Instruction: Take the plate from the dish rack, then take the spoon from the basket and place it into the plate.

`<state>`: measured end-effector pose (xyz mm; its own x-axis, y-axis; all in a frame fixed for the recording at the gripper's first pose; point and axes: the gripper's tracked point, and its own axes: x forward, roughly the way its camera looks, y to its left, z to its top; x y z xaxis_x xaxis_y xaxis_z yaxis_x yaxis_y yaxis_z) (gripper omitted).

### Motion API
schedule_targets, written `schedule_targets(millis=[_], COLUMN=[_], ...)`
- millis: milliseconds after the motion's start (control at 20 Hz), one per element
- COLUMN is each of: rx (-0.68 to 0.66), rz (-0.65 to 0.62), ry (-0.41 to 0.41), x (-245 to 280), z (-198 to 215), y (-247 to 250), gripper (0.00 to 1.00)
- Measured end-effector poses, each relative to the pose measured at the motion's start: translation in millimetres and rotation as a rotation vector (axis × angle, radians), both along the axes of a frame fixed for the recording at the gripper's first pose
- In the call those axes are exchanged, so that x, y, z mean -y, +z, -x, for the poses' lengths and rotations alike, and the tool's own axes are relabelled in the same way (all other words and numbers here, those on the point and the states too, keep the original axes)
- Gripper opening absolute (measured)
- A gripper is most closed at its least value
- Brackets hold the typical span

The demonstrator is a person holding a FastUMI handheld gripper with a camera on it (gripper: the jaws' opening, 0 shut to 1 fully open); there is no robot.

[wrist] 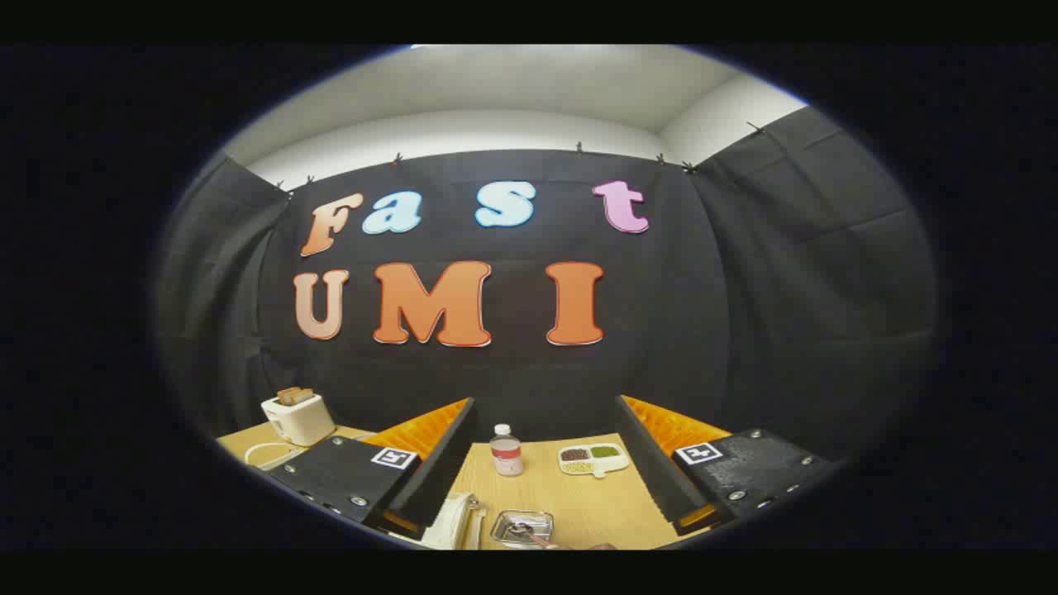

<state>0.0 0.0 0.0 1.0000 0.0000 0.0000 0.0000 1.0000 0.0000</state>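
My gripper [545, 401] is open, its fingers spread wide with nothing held between them, raised above a wooden table [579, 504]. Low between the fingers, near the table's front, a white dish rack [453, 521] is partly cut off from sight; I cannot make out the plate in it. Just right of the rack sits a small shiny metal basket [522, 527] with a utensil in it that looks like the spoon [529, 533]. Both lie below and short of the fingertips.
A small capped bottle [506, 450] stands further back between the fingers. Right of it lies a white divided dish [593, 459] of beans. A white toaster [297, 417] with toast stands beyond the left finger, a white cord beside it. Black cloth walls close the booth.
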Motion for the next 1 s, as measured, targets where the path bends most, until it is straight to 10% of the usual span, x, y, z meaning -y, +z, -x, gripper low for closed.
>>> schedule_targets(millis=[1000], rx=[-0.05], rz=[-0.027], ry=[0.084], x=[-31.6], z=[14.9], y=[5.8], gripper=[0.98])
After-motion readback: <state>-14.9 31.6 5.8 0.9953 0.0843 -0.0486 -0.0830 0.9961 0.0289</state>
